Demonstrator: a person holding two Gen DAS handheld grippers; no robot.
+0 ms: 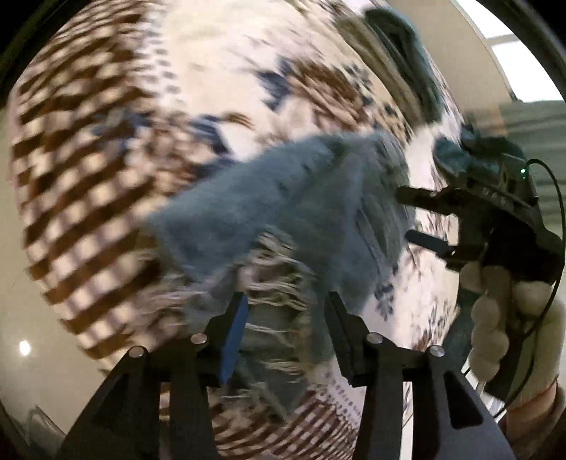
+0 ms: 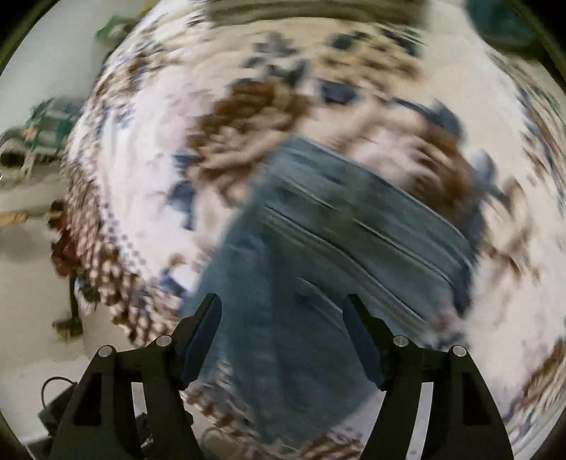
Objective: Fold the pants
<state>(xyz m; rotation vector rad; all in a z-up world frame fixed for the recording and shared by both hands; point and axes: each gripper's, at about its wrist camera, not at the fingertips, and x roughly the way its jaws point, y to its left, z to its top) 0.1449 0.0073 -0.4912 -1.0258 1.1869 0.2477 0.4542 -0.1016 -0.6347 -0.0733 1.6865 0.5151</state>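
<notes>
The pants lie on a patterned cloth spread over the tabletop, their frayed hem just in front of the left gripper. The right gripper sits at the pants' right edge, seen from the left wrist. In the right wrist view the right gripper hangs over the pants, with the cloth around them.

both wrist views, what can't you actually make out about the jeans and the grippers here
- Jeans fold state: motion blur in both views smears seams and layers.
- Frayed hem, left wrist view: whether the open left gripper touches it is lost in blur.
- Right gripper contact with the denim: left wrist view shows it side-on and blurred.
- Tablecloth pattern: smeared.
- Dark teal item, right wrist view: cut off by the frame edge.
</notes>
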